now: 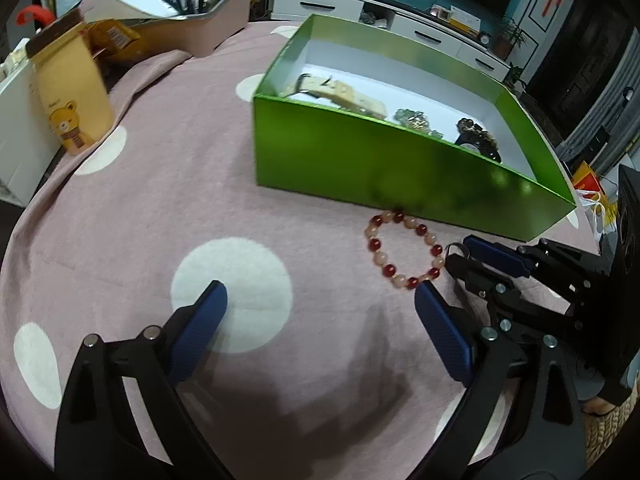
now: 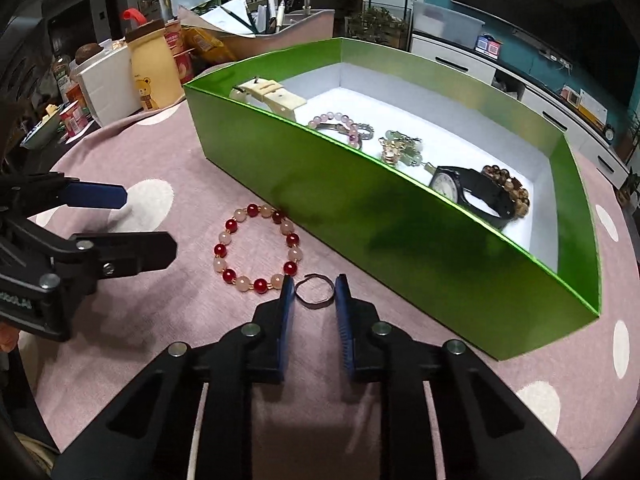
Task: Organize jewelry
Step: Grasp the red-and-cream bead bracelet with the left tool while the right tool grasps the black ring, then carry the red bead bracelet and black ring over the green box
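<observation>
A red and pink bead bracelet lies on the pink cloth in front of a green box. The box holds a cream watch strap, a pink bead bracelet, a green charm piece, a black watch and a brown bead bracelet. A thin dark ring lies between the fingertips of my right gripper, jaws narrowly apart around it. My left gripper is wide open and empty, left of the bracelet.
A yellow bear-print container, snack packs and a pink organiser with pens stand at the back left. A white box sits at the far left. The cloth has white dots.
</observation>
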`<action>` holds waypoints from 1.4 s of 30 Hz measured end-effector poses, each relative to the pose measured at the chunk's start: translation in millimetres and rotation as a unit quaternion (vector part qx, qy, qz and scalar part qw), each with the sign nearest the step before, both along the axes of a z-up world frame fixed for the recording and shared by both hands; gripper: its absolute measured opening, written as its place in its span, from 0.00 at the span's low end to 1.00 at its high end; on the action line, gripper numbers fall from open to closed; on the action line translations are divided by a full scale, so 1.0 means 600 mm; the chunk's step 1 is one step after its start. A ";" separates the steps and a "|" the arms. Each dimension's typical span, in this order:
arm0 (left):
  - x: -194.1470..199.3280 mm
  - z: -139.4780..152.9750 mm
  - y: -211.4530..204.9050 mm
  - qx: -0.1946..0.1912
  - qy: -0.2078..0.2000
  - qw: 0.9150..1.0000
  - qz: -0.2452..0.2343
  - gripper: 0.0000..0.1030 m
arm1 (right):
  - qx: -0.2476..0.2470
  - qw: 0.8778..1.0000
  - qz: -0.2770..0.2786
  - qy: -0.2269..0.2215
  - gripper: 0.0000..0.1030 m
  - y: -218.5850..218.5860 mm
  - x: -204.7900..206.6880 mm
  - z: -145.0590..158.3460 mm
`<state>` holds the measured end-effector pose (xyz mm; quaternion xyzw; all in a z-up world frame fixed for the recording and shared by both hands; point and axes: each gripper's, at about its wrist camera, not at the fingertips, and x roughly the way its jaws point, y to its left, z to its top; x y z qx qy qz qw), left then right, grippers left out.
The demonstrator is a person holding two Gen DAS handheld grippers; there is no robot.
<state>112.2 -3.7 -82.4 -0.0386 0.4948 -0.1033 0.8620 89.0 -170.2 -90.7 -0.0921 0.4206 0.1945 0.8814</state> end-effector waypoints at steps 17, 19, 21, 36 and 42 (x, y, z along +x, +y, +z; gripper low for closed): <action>0.035 -0.021 -0.077 0.064 -0.022 0.997 -0.025 0.36 | 0.101 0.991 -0.079 -0.026 0.20 -0.109 -0.069 0.044; 0.032 -0.022 -0.083 0.077 -0.030 0.996 -0.032 0.23 | 0.105 0.991 -0.082 -0.028 0.20 -0.109 -0.069 0.046; 0.030 -0.022 -0.086 0.075 -0.031 0.996 -0.039 0.12 | 0.109 0.990 -0.087 -0.030 0.20 -0.114 -0.072 0.047; -0.010 0.021 -0.097 0.053 -0.047 0.996 -0.059 0.07 | 0.121 0.987 -0.102 -0.042 0.20 -0.126 -0.094 0.068; -0.030 0.051 -0.101 0.044 -0.060 0.995 -0.067 0.07 | 0.124 0.986 -0.103 -0.050 0.20 -0.128 -0.107 0.081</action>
